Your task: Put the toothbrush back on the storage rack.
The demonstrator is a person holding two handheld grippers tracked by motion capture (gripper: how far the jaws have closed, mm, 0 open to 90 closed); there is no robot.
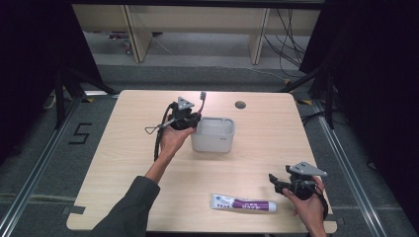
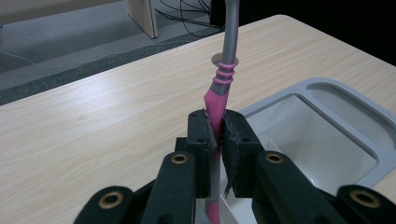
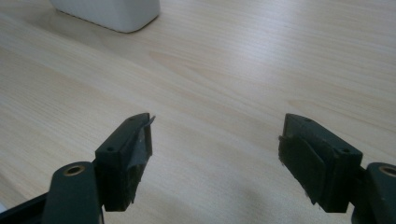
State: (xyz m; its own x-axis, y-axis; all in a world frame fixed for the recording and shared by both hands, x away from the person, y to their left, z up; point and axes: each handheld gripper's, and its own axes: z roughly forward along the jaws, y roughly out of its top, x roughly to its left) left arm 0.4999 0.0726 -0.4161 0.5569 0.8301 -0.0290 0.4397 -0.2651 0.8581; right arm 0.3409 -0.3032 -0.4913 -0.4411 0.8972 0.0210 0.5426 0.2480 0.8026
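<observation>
A grey and pink toothbrush (image 2: 219,88) stands upright in my left gripper (image 2: 215,126), which is shut on its pink handle. In the high view the toothbrush (image 1: 202,98) pokes up from the left gripper (image 1: 193,118) at the left edge of a grey holder box (image 1: 213,134). The box's open compartments (image 2: 322,126) lie just right of the jaws. My right gripper (image 3: 215,154) is open over bare table. In the high view the right gripper (image 1: 277,182) is near the front right, right of a white and purple toothpaste tube (image 1: 244,203).
The wooden table (image 1: 257,153) has a round cable hole (image 1: 240,104) at its far edge. Floor, cables and cabinet legs lie beyond. The box's corner (image 3: 112,14) appears at the top left of the right gripper view.
</observation>
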